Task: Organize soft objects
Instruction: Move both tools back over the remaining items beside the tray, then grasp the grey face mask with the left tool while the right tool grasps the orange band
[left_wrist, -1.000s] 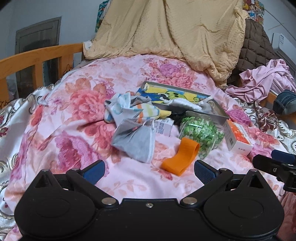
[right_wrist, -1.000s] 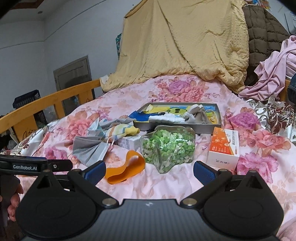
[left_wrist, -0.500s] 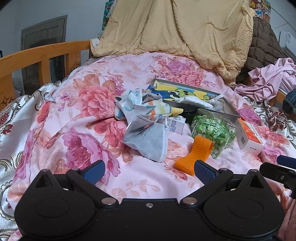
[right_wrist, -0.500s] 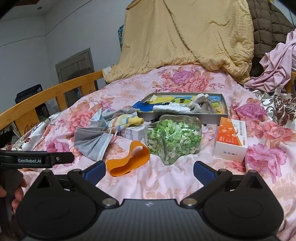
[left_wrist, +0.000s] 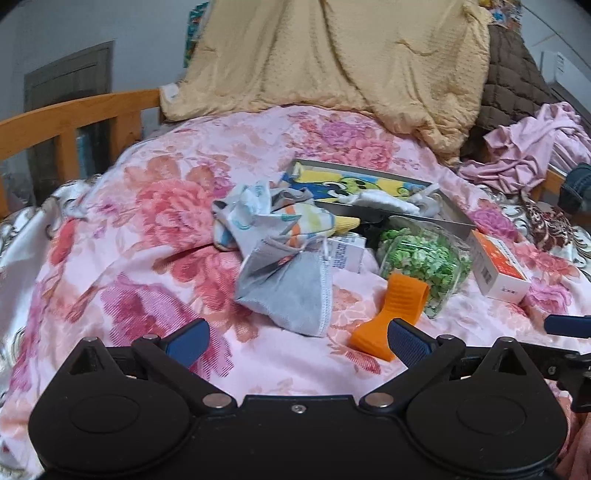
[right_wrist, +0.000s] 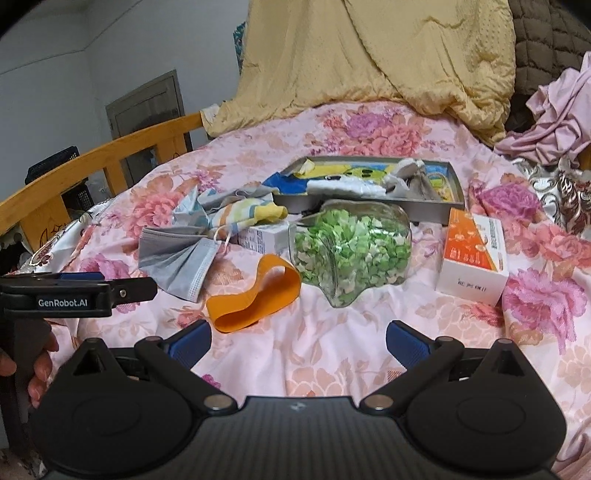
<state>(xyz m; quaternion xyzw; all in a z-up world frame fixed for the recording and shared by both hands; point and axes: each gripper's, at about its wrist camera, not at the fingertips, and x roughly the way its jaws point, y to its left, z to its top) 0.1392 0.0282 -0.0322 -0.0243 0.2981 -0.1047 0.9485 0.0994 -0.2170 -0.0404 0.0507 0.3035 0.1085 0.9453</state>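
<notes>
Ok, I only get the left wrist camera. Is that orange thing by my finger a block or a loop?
Observer: A loop. The right wrist view shows the orange band lying as an open ring on the bedspread.
Operator: And who's holding my gripper?
Observer: A hand wraps the handle under the left gripper, at that view's left edge.
Operator: Is the tray's right end full?
Observer: No. A grey cloth lies in the tray there, with bare yellow bottom beside it.
</notes>
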